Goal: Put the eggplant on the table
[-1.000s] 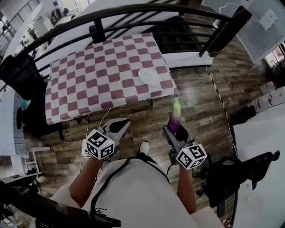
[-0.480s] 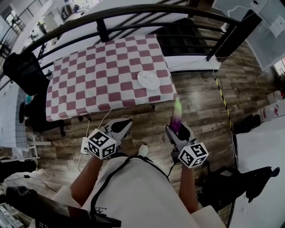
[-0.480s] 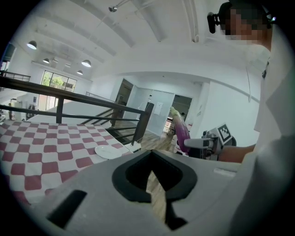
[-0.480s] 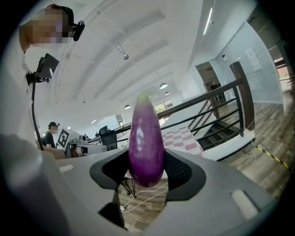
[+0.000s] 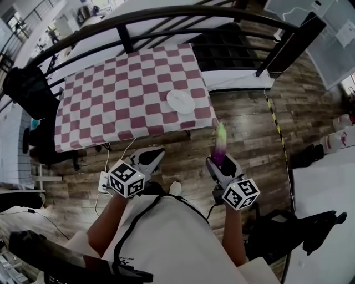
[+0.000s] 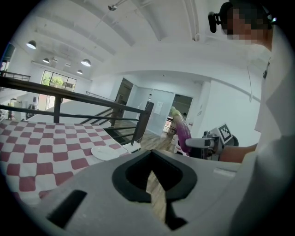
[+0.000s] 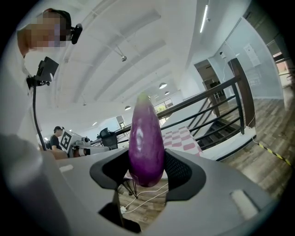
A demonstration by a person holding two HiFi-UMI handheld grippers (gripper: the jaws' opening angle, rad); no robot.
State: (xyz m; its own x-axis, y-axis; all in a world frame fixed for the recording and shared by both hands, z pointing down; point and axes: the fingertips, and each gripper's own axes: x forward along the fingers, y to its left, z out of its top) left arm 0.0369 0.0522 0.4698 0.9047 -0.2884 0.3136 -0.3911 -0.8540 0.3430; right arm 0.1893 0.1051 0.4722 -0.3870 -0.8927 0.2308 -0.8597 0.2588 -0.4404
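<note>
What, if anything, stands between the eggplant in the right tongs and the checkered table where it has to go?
Nothing visible does. The right tongs hold the eggplant upright above the wooden floor, short of the near edge of the table. A white plate lies on it near the closest corner, so I'd aim beside that.

I log from my feed: eggplant [image 7: 146, 143], glossy purple paling to light green at its tip; table [image 5: 111, 105], checked all over in dusky red and white; plate [image 5: 181, 101], plain white; left gripper [image 5: 156, 151] and right gripper [image 5: 218, 161], light grey with black jaw linings and black-on-white square markers; floor [image 5: 244, 119], mixed brown wood planks; far railing [image 5: 166, 12], black; tape line [image 5: 274, 125] at right, yellow-and-black striped.
</note>
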